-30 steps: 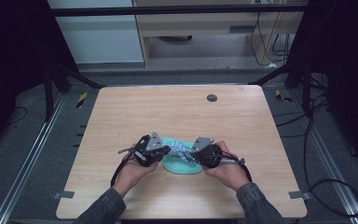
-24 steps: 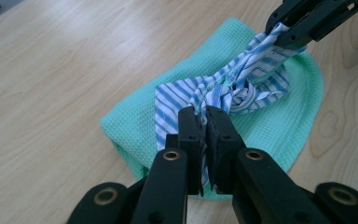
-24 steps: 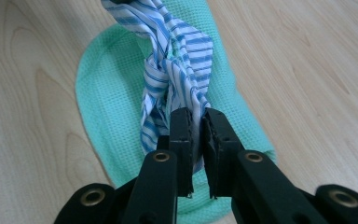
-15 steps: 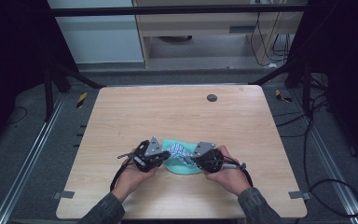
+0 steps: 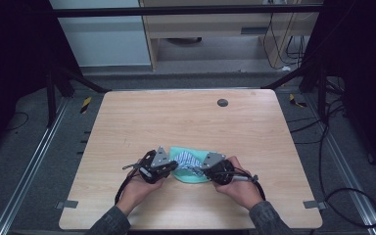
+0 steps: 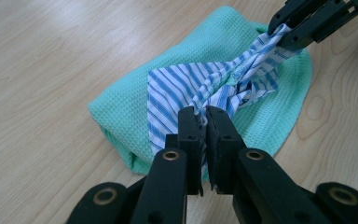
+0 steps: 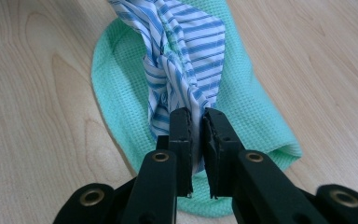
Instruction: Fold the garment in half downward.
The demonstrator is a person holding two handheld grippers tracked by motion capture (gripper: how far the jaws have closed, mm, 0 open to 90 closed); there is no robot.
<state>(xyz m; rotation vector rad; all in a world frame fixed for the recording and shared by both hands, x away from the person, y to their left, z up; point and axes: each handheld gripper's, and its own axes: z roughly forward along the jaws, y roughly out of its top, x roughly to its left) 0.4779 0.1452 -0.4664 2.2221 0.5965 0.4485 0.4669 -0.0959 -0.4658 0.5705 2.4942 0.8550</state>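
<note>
Your left gripper (image 6: 204, 122) and right gripper (image 7: 196, 122) are each clamped on one end of the blue-striped cloth (image 6: 200, 86), which lies twisted across the green waffle towel (image 6: 126, 100) at the lower middle of the table (image 5: 186, 117). A dark round spot (image 5: 222, 102) sits well apart, upper right. In the high view your hands cover the towel's near edge.
</note>
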